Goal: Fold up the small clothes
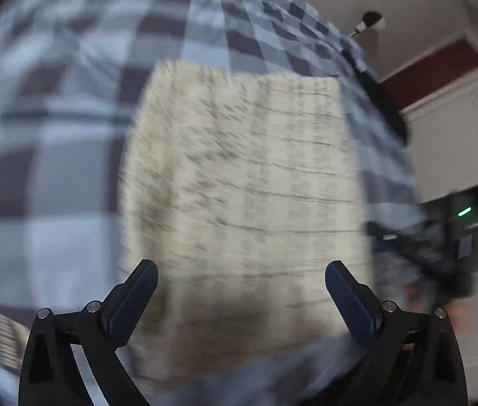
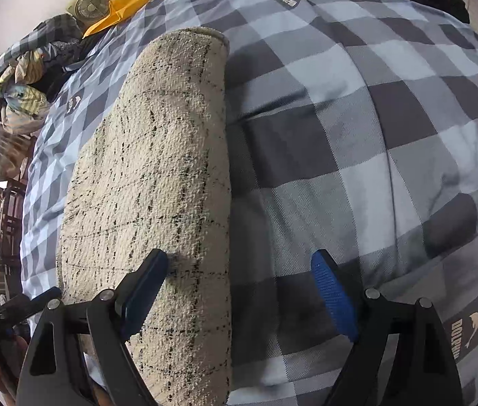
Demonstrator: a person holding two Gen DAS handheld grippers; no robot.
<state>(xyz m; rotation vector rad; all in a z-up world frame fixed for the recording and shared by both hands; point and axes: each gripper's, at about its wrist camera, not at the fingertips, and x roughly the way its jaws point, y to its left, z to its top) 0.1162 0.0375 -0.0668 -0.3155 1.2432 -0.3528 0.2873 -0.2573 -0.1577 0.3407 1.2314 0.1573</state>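
Both the left gripper (image 1: 241, 275) and right gripper (image 2: 239, 267) hang spread wide, grasping nothing, over a cream speckled cloth (image 2: 157, 176) lying flat mid-bed on the checked bedspread (image 2: 357, 135). Crumpled laundry (image 2: 32, 77) heaps at its far-left corner.

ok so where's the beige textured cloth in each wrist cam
Left wrist view: the beige cloth fills the centre, blurred, reaching down between the open left gripper.
Right wrist view: the same cloth runs left of centre, its lower part under the open right gripper.
Shared landmark: the checked bedspread beneath it.
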